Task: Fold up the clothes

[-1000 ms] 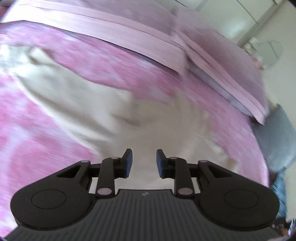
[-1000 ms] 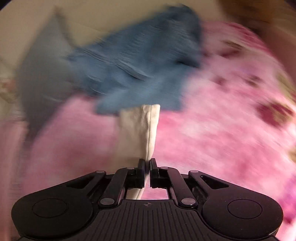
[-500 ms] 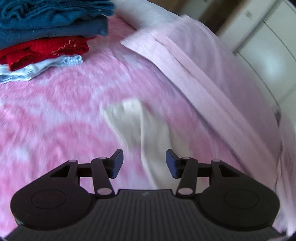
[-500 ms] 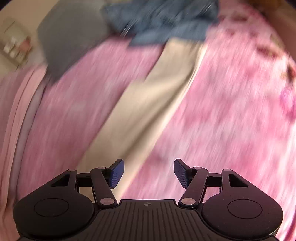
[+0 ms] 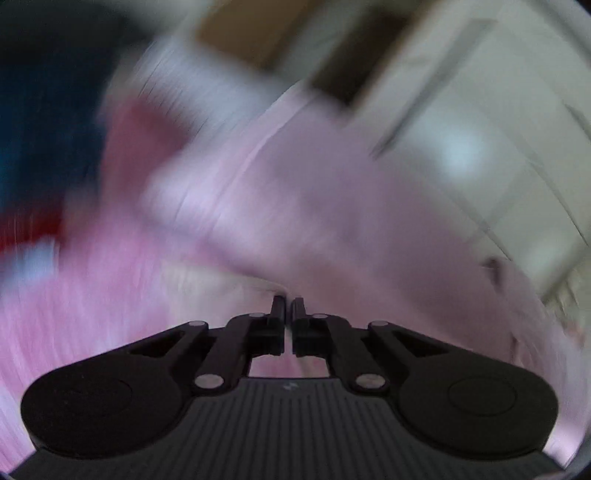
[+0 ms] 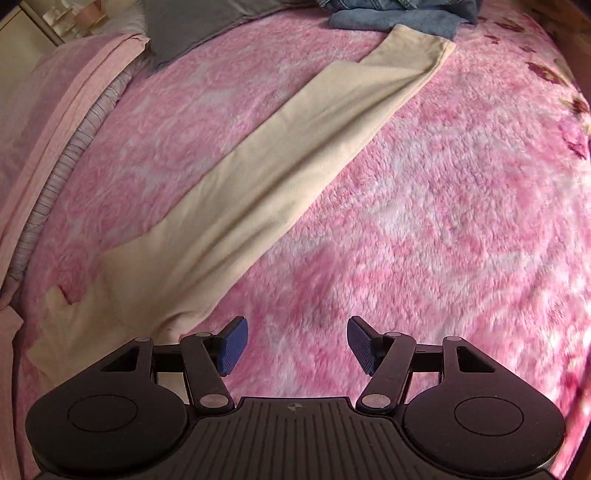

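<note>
Long cream trousers [image 6: 295,155] lie flat and folded lengthwise on the pink fleece blanket [image 6: 424,221], running from the far right down to the near left. My right gripper [image 6: 295,345] hangs open above the blanket, just right of the trousers' near end, with nothing between its blue pads [image 6: 232,345]. The left wrist view is heavily blurred. My left gripper [image 5: 288,314] is shut, low over the blanket, facing a pale pink pillow [image 5: 295,184]. A cream blur [image 5: 214,280] sits just ahead of its tips; I cannot tell whether cloth is pinched.
Blue clothes [image 6: 395,16] lie at the trousers' far end, with a grey cushion [image 6: 192,26] beside them. Pink bedding [image 6: 55,92] lines the left side. In the left wrist view, dark blue and red folded clothes [image 5: 37,147] blur at the left, white cupboards [image 5: 480,110] behind.
My right gripper let go of the cream trousers, opened and drew back along them; they now lie flat. My left gripper swung toward the pillow and went from open to shut.
</note>
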Demonstrator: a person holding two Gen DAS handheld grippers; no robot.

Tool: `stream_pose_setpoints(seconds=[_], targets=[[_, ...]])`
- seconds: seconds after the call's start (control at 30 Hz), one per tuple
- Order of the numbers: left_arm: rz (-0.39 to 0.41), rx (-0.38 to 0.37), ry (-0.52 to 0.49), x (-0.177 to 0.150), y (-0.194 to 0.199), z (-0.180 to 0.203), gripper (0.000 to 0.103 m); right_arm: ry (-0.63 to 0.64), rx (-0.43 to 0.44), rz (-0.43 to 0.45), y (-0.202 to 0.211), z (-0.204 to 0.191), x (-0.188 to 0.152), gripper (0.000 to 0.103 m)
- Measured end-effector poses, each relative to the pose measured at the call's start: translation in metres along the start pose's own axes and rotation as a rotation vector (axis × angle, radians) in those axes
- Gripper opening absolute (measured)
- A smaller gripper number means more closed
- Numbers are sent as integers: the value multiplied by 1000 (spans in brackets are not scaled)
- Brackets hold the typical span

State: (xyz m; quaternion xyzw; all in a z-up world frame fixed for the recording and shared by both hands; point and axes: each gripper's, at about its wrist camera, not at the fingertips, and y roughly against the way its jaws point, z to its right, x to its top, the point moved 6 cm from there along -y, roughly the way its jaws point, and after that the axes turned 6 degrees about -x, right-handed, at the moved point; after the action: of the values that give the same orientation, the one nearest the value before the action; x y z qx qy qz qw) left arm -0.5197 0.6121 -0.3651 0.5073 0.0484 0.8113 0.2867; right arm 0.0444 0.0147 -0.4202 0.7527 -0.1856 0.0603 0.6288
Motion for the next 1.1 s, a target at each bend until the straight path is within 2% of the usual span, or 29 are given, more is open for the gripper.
stream_pose_setpoints(seconds=[0.03,0.17,0.23,0.27,0.3,0.33,0.37,0.4,0.43,0.5,0.53,0.6,0.67,0.7,0.73,0.77,0.87,0.9,0.93,1.03,1.1], targets=[[31,2,-104,2,15,8,1,5,-2,2,0,-2,0,63],[-57,125,-299,-39,38,-15,3,31,-11,-26,-6,-16,-11,63],[-198,259,-174,-73,28,-62,4,38,3,-52,-10,-20,-20,63],[-267,345,-52,-91,27,-89,7,45,7,-67,-12,-20,-24,63],[-285,397,64,-101,32,-106,4,57,7,-82,-14,-21,-29,63],[-238,395,163,-104,42,-111,4,72,8,-87,-12,-20,-33,63],[-199,392,254,-105,52,-115,12,87,9,-90,-10,-18,-38,63],[-202,388,297,-106,60,-112,24,105,5,-87,-9,-17,-40,63],[-206,388,308,-105,66,-108,28,123,-4,-81,-8,-16,-40,63],[-185,404,263,-102,79,-101,32,156,-22,-71,-6,-15,-38,63],[-189,396,206,-98,78,-100,33,169,-29,-69,-5,-15,-37,63],[-248,391,76,-88,62,-98,33,198,-28,-68,-5,-18,-33,63],[-361,356,-62,-84,41,-96,33,232,-21,-59,-4,-20,-29,63],[-388,381,-155,-80,31,-95,32,249,-23,-51,-5,-22,-27,63],[-375,416,-222,-74,27,-97,32,259,-27,-45,-4,-21,-27,63],[-323,462,-239,-62,27,-101,32,268,-31,-40,-3,-20,-27,63],[-148,594,24,-32,43,-129,34,267,-21,-27,-3,-22,-27,63],[-129,611,102,-30,50,-135,34,281,-15,-20,-3,-27,-28,63],[-139,612,129,-31,53,-136,34,299,-9,-12,-3,-33,-29,63],[-277,521,55,-51,52,-109,34,414,25,23,-4,-63,-34,63],[-401,388,-46,-71,41,-76,32,538,65,58,-7,-93,-40,63]])
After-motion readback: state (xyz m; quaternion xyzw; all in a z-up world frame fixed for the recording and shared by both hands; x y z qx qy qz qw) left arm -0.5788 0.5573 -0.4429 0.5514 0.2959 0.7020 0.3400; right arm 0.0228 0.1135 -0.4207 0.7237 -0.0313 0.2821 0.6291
